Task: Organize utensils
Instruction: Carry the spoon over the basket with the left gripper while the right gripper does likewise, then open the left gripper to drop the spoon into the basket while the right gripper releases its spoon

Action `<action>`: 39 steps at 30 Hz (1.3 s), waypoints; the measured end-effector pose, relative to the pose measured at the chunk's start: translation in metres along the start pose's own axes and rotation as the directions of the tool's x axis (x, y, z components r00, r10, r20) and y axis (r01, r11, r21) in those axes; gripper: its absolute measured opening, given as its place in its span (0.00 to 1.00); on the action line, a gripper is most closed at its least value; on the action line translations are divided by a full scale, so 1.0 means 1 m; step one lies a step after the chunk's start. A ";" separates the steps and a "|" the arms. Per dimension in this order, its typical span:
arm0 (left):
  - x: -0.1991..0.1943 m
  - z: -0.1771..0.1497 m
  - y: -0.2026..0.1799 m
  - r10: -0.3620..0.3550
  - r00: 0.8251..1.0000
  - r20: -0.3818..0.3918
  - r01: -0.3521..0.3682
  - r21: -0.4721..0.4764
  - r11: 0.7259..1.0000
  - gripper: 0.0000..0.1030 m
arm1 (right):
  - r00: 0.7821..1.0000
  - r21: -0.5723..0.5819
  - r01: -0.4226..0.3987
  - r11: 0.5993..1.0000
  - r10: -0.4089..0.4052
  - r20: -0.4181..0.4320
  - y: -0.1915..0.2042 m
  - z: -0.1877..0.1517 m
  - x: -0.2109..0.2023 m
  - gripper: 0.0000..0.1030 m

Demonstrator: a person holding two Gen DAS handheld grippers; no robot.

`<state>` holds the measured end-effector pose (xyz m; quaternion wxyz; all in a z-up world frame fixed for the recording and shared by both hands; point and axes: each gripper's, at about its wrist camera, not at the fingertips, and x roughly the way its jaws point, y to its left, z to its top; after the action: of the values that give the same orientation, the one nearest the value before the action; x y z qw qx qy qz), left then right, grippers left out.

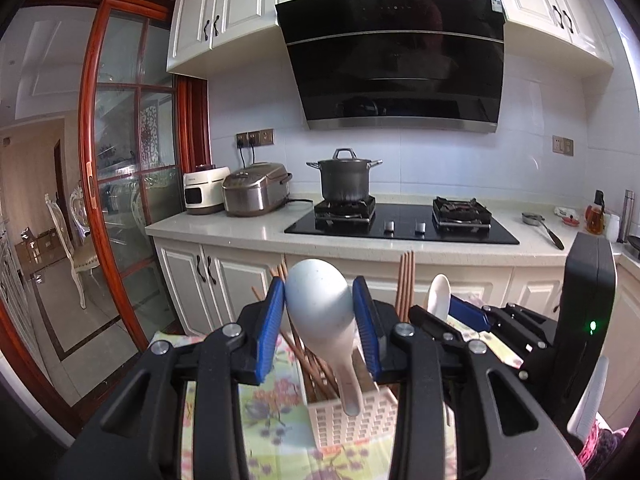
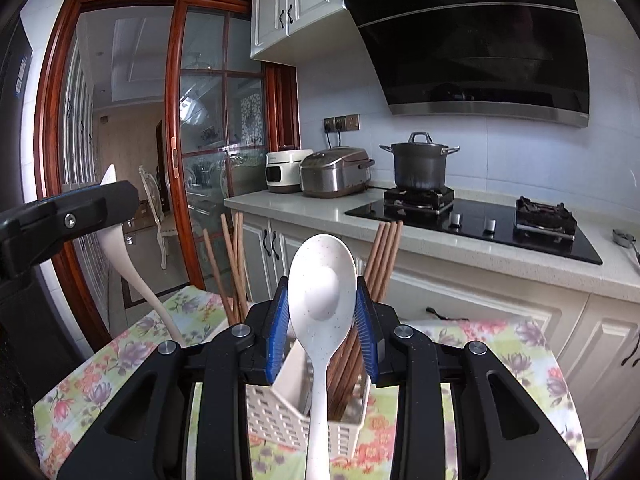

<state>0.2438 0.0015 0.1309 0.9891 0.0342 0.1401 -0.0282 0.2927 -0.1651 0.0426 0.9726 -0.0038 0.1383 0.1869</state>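
My left claw (image 1: 320, 316) pinches the pale blue spoon (image 1: 320, 312) by its bowl, handle down at 6 o'clock over the white basket (image 1: 352, 420). My right claw (image 2: 322, 314) clamps the white speckled spoon (image 2: 322, 304) likewise. Brown chopsticks (image 2: 384, 256) stand in the basket behind.

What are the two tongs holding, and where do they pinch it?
Each tongs pinches a white spoon by the sides of its bowl: left tongs hold one spoon, right tongs hold another spoon. Handles hang down.

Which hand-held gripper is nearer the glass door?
Left. The left hand-held gripper sits toward the door; the right hand-held gripper is beside it, farther off.
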 end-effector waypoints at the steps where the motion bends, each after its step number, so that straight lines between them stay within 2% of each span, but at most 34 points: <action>1: 0.006 0.003 0.001 0.003 1.000 0.001 -0.003 -0.005 1.000 0.33 | 1.000 0.004 0.001 1.000 -0.001 0.004 0.000 0.002 0.003 0.30; 7: 0.038 0.006 0.011 0.016 1.000 -0.015 -0.016 -0.040 0.999 0.33 | 1.000 0.024 -0.004 1.000 0.004 0.016 -0.006 0.010 0.025 0.30; 15: 0.067 -0.009 0.022 0.021 0.998 -0.055 -0.024 -0.056 0.998 0.33 | 0.999 0.041 -0.017 0.999 0.015 0.046 -0.009 0.012 0.046 0.30; 27: 0.072 -0.021 0.034 0.050 0.997 -0.059 -0.054 -0.061 0.997 0.34 | 0.996 -0.003 -0.019 1.000 0.019 0.084 -0.001 0.014 0.057 0.30; 35: 0.071 -0.032 0.044 0.064 0.995 -0.073 -0.070 -0.089 0.994 0.47 | 0.998 0.009 -0.020 1.000 0.020 0.064 -0.003 0.005 0.065 0.31; 39: 0.069 -0.036 0.044 0.067 0.995 -0.079 -0.074 -0.094 0.993 0.50 | 0.998 0.025 -0.028 0.999 0.027 0.057 -0.006 0.005 0.062 0.32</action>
<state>0.3031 0.0451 0.0797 0.9840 -0.0076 0.1774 0.0149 0.3510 -0.1480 0.0303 0.9734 0.0157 0.1131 0.1985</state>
